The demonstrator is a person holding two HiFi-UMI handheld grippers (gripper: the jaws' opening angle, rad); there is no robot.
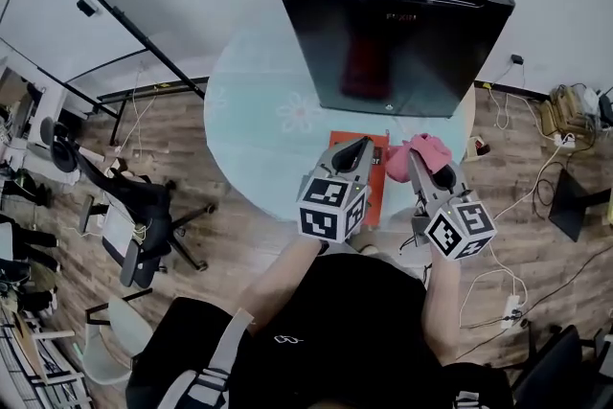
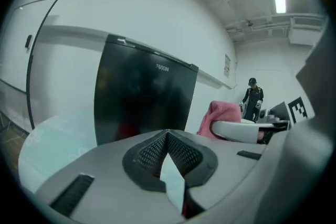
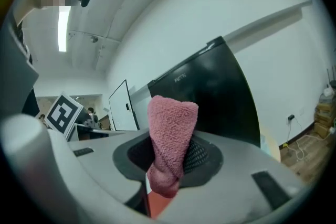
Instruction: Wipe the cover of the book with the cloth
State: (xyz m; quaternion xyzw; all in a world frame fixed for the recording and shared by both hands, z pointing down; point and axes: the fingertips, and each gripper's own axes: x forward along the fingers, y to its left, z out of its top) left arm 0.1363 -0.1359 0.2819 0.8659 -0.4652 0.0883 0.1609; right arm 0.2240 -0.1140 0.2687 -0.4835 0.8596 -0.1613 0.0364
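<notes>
Left gripper [image 2: 167,136]: jaws pressed together at the tips, nothing between them, hanging over the book [image 1: 377,192]. Right gripper [image 3: 169,157]: jaws pinching the pink cloth [image 3: 170,128], which bunches and sticks up past the tips. The book is orange-red and lies flat on the round pale table [image 1: 249,110] near its front edge, just in front of the black fridge [image 1: 393,14]. In the head view the left gripper covers most of it. The cloth sits at the book's far right corner; can't tell whether it touches the cover. The right gripper view shows a red strip below the cloth. There's an office chair [image 1: 144,225] on the wood floor to the left and a person [image 2: 253,97] standing far back in the room.
</notes>
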